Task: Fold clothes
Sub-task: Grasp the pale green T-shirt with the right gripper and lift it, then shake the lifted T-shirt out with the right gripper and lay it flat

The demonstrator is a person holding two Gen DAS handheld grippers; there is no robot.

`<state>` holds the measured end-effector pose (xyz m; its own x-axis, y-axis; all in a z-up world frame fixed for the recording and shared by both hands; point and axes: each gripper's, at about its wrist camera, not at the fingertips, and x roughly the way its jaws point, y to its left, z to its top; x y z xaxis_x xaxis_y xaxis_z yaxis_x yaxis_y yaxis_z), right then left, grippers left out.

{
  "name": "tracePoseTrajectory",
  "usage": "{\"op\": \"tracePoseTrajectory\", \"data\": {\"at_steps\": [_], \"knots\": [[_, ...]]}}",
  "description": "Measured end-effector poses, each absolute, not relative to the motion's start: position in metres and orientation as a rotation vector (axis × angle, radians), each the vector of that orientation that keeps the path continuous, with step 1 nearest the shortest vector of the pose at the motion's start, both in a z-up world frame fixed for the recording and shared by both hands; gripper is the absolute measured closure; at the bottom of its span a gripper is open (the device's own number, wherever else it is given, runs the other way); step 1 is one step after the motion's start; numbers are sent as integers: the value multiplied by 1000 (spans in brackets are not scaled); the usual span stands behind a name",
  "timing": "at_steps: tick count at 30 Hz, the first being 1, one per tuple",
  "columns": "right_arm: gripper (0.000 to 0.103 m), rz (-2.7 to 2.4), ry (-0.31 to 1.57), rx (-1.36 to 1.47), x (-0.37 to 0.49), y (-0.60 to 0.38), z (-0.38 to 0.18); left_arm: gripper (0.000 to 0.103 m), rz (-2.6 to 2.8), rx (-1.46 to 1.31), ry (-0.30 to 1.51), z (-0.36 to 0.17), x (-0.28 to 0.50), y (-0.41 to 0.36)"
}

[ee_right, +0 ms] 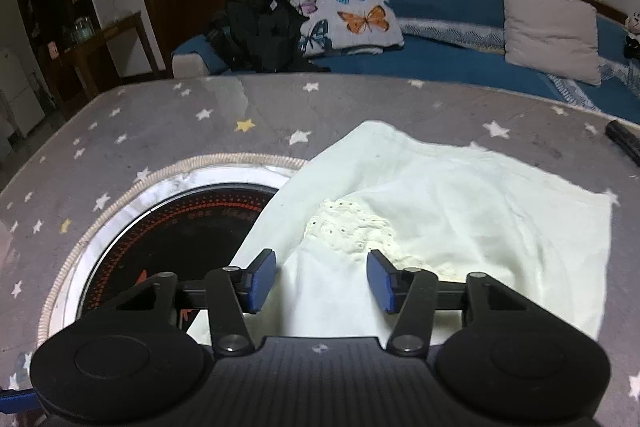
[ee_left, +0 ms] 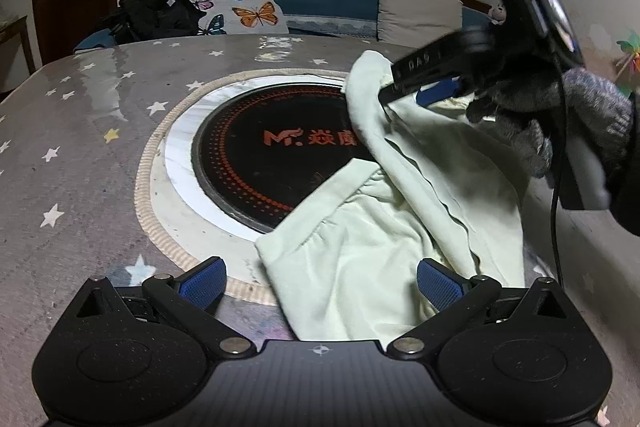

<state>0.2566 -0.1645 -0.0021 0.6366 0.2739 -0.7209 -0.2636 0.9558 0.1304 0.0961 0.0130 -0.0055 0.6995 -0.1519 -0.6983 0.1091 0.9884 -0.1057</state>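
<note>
A grey table (ee_right: 168, 131) printed with white and a few yellow stars fills the foreground, and behind it runs a blue sofa (ee_right: 440, 3) under a dark window. The sofa holds two cushions: one with butterflies (ee_right: 352, 13) and one plain beige cushion (ee_right: 552, 31). Beside the butterfly cushion lies one heap of black clothing (ee_right: 260, 31). One round black cooktop (ee_left: 272, 155), ringed in orange dots, is set into the tabletop.

There is one garment (ee_right: 460, 211): a pale mint-green piece of soft cloth. In the right wrist view it lies spread on the table, its left edge overlapping the cooktop rim, with one patch of cream eyelet lace (ee_right: 356, 227) near its middle. In the left wrist view it shows a gathered seam and wavy edges, and one part is lifted off the table in a drooping fold.

Two grippers are at work. The left gripper (ee_left: 320, 287) has its blue pads wide apart, hovering low with the cloth's near corner lying between them, gripping nothing. The right gripper (ee_right: 322, 281) is held by a hand in a grey knit glove (ee_left: 552, 115). In its own view the pads stand apart with cloth between them; in the left wrist view its tips sit against the raised fold, so whether it has hold of the cloth cannot be told.
</note>
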Motion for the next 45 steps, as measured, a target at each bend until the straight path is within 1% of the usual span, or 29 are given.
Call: {"op": "tracePoseTrajectory", "data": {"at_steps": [1,3,4,5,8,9,16,18,19,21,22,23,24,27,28,29,30,31,32,34,36,39,45], "knots": [[61,307,836,8,259,-163,-5,0,-141,-58,781,-5,97,14],[66,300,845,-6,260,-164,-9,0,-131,-58,780,-6,99,17],[71,296,846,-13,259,-164,-10,0,-125,-59,780,-6,100,18],[79,296,841,-18,257,-166,-10,0,-118,-59,781,-7,101,20],[97,296,830,-19,251,-170,-5,0,-101,-51,778,-8,105,22],[98,296,823,-16,248,-173,-3,0,-95,-47,777,-8,106,22],[101,286,787,-10,239,-182,12,1,-79,-38,774,-8,111,25],[98,292,796,13,242,-182,11,1,-82,-36,774,-8,112,25],[95,296,798,32,245,-182,11,1,-84,-38,771,-7,113,26],[89,292,796,61,251,-182,9,6,-87,-41,766,-6,114,28],[80,288,795,72,254,-181,8,6,-87,-43,767,-7,115,29],[67,292,798,83,256,-179,7,7,-87,-46,767,-7,116,30],[63,299,804,93,260,-178,5,8,-88,-48,768,-7,117,32],[64,295,824,58,267,-168,-2,8,-105,-38,764,-7,118,32],[68,293,834,39,268,-165,-6,8,-108,-31,763,-8,117,31],[75,289,841,20,268,-163,-9,8,-111,-24,762,-8,117,30],[78,281,837,1,265,-161,-11,8,-114,-16,760,-9,117,29],[86,279,830,-11,263,-162,-11,8,-116,-10,759,-9,117,29],[91,277,821,-19,261,-163,-9,8,-118,-4,758,-9,117,28],[93,270,797,-14,252,-169,-1,8,-120,3,755,-10,118,27],[94,267,765,-2,242,-179,10,12,-120,10,751,-10,118,27],[94,252,710,19,219,-199,30,15,-119,25,743,-12,118,25],[94,194,613,89,161,-255,66,16,-115,67,732,-14,119,20]]}}
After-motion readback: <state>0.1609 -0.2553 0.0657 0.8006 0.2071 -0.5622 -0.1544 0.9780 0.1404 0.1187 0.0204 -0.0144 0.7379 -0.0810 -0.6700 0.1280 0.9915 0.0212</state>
